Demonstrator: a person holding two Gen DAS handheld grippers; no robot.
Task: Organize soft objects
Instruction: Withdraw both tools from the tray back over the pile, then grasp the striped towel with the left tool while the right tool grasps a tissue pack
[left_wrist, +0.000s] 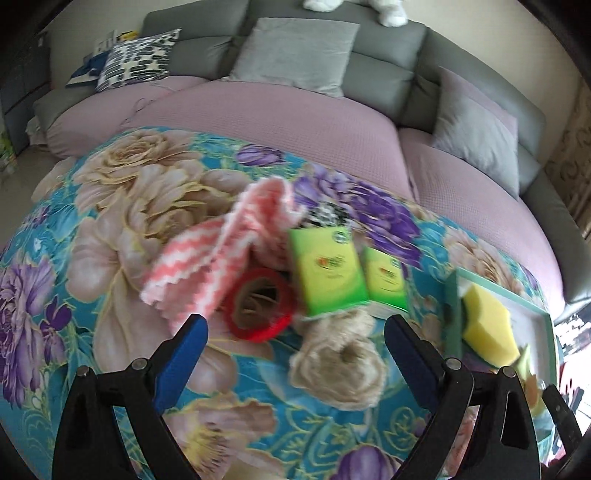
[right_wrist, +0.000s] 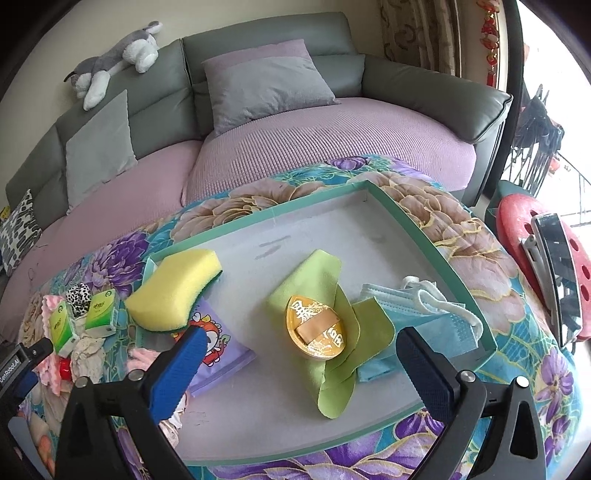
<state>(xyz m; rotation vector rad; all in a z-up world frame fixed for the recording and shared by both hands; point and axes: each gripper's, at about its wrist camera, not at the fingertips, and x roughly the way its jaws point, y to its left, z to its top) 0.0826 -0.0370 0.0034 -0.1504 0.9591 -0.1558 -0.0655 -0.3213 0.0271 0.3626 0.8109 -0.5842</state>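
Over the near pile, left gripper (left_wrist: 295, 332) spread wide above the beige fluffy thing (left_wrist: 338, 363); right gripper (right_wrist: 299, 350) also spread, empty over the tray (right_wrist: 424, 236). Next, probably drop and pinch.

Soft daylight, blown-out window (right_wrist: 546, 110) at right, motion blur, dark fisheye corners.

Floral blanket (left_wrist: 110, 206): pink cloth (left_wrist: 207, 258), red tape roll (left_wrist: 260, 306), two green packets (left_wrist: 325, 269), beige fluff (left_wrist: 340, 365), tray (right_wrist: 424, 236).

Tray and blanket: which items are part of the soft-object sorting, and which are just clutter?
Job:
sponge
green cloth
face mask
pink towel
beige cloth
tray

Lying about:
tape roll
tissue packs
gold box
sofa cushions
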